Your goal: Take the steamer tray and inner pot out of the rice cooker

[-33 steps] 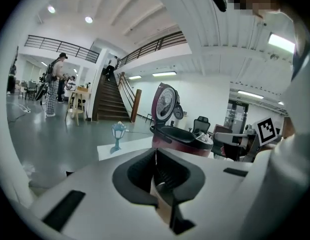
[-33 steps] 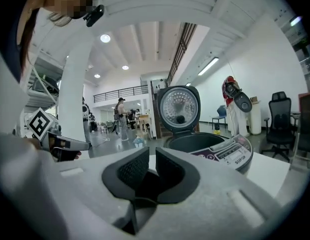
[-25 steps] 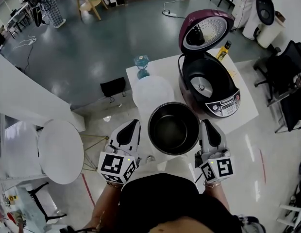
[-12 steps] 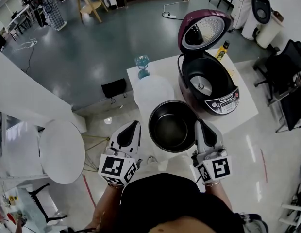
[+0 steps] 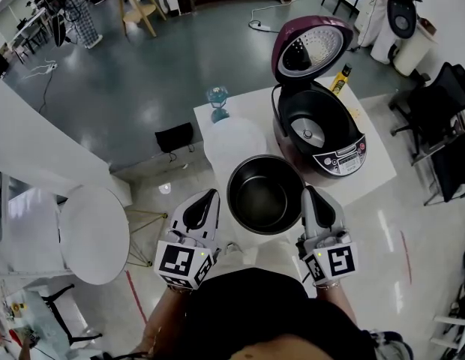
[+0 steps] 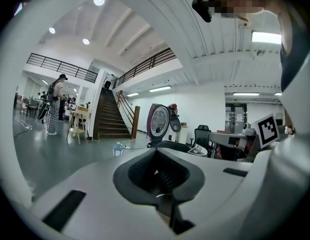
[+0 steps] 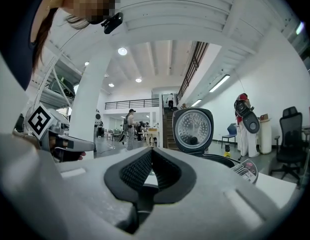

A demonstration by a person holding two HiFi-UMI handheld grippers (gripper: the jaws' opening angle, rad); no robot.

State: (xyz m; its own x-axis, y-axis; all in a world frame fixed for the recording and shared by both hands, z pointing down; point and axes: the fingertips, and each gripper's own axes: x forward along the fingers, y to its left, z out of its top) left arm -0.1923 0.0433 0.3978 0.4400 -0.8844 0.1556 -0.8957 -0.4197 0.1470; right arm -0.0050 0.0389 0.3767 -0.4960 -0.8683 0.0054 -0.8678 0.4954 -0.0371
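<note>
The dark inner pot (image 5: 265, 195) stands on the white table (image 5: 375, 167) near its front edge, outside the cooker. The round white steamer tray (image 5: 234, 144) lies just behind it. The maroon rice cooker (image 5: 316, 130) is at the back right with its lid up; it also shows in the left gripper view (image 6: 159, 123) and the right gripper view (image 7: 193, 129). My left gripper (image 5: 211, 195) is just left of the pot, shut and empty (image 6: 155, 153). My right gripper (image 5: 308, 191) is at the pot's right rim, shut with nothing between the pads (image 7: 152, 153).
A blue glass (image 5: 218, 96) stands at the table's far left corner, and a yellow bottle (image 5: 339, 79) behind the cooker. A round white side table (image 5: 94, 232) is on my left, a black bag (image 5: 175, 135) on the floor, and black chairs (image 5: 442, 103) to the right.
The right gripper has edged in towards the pot's right rim. The left gripper, pot and tray stay where they were.
</note>
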